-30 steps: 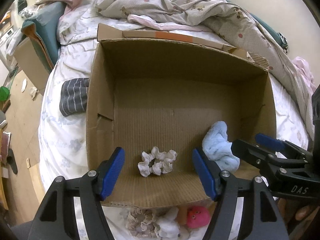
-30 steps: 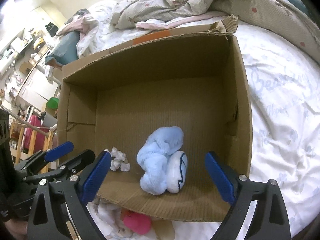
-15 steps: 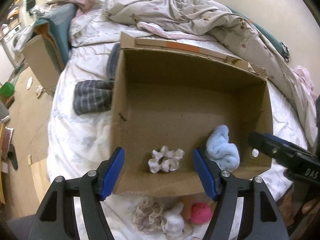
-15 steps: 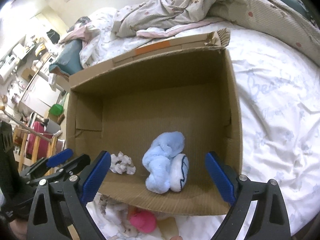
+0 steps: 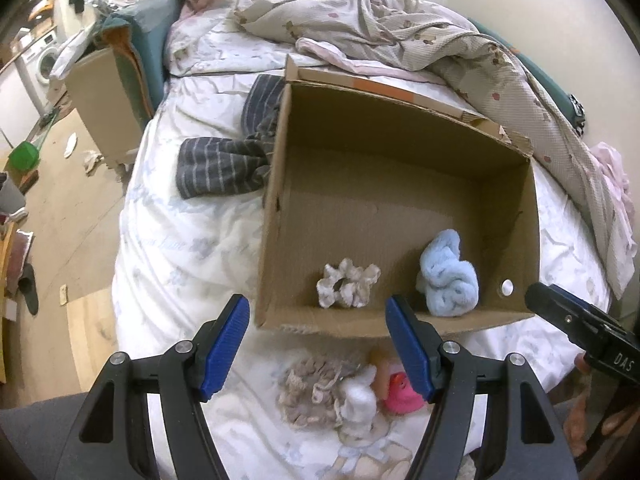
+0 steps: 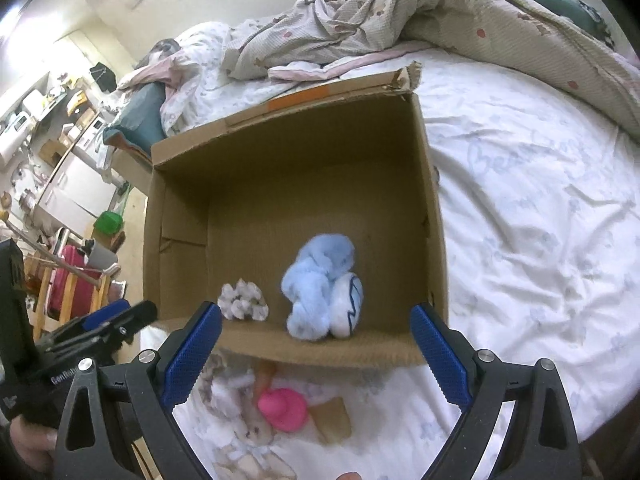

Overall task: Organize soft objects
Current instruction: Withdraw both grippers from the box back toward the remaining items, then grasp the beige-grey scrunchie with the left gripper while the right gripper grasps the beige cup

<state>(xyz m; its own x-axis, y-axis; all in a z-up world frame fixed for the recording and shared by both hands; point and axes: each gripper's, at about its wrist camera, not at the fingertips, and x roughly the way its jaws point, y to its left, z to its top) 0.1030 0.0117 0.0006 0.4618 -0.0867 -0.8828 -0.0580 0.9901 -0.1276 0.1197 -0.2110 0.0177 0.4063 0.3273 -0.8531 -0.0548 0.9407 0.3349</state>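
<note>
Both grippers, left (image 5: 318,344) and right (image 6: 316,352), have drawn back with jaws released and empty; reaching lower-frame for the pink toy (image 6: 283,409) risks snagging the box (image 6: 436,240) wall.

**A:** Any lettering you can read?

**B:** "DAS" in white on my right tongs (image 5: 592,326), seen from my left camera. From my right camera, my left tongs (image 6: 96,330) carry "GenRob", cut off at the edge.

**A:** And the bed sheet (image 6: 520,208)?

**B:** Pale cursive script beginning "Be"; the rest is too faint to read.
</note>
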